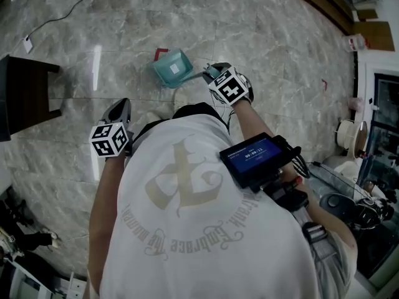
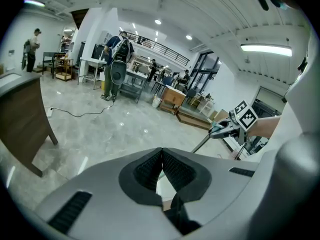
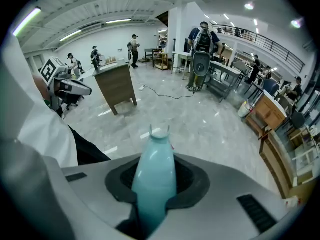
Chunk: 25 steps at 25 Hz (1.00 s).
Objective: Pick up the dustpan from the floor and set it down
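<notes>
The floor is wide and bare in front of the person. A dark wooden table stands at the left edge, and a thin cable lies far off beyond it. Shelves and other stuff crowd the right side.

The blue-green dustpan is out in front, low over the floor. I cannot tell if it touches. Its long handle runs sideways from the pan to the right gripper, which squeezes it tight. The pan's open side faces up.

The left gripper is closed, with nothing in it.
</notes>
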Each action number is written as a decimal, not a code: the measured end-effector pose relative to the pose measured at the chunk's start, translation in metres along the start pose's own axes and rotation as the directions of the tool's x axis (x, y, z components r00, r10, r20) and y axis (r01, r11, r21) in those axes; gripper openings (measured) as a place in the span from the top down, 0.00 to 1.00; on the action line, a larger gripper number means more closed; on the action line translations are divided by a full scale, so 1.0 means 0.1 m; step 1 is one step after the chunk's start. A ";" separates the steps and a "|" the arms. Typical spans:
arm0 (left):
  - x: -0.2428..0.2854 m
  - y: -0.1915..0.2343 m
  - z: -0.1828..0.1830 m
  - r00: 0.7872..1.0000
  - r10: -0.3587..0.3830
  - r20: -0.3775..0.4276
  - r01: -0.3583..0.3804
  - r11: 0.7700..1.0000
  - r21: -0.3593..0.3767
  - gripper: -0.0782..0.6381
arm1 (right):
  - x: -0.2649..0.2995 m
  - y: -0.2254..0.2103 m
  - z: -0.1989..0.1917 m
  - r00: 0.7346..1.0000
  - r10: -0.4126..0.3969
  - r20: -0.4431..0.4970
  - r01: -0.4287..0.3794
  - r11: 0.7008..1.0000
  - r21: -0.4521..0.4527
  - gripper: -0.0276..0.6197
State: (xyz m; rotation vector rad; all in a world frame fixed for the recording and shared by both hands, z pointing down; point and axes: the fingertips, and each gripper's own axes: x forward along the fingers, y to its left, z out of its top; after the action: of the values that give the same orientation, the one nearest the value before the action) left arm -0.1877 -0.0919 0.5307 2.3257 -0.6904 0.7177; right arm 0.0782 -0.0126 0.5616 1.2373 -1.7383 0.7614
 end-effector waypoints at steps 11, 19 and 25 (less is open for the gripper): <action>0.17 -0.10 0.17 1.000 -0.019 -0.016 0.020 0.998 0.053 0.87 | 0.15 -0.22 -0.40 0.999 -0.042 -0.018 0.044 0.991 0.123 0.81; 0.09 -0.08 0.37 1.000 -0.014 -0.015 0.015 0.996 0.086 0.87 | 0.21 -0.25 -0.50 0.998 -0.055 -0.029 0.059 0.985 0.161 0.81; 0.25 -0.15 0.44 0.999 -0.009 -0.036 0.013 0.996 0.091 0.87 | 0.33 -0.44 -0.61 0.998 -0.057 -0.039 0.063 0.983 0.174 0.81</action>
State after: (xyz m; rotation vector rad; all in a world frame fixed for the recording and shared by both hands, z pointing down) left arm -0.1469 -0.1187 0.5111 2.3914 -0.6407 0.7990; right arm 0.1322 0.0098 0.6191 1.3799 -1.6272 0.9100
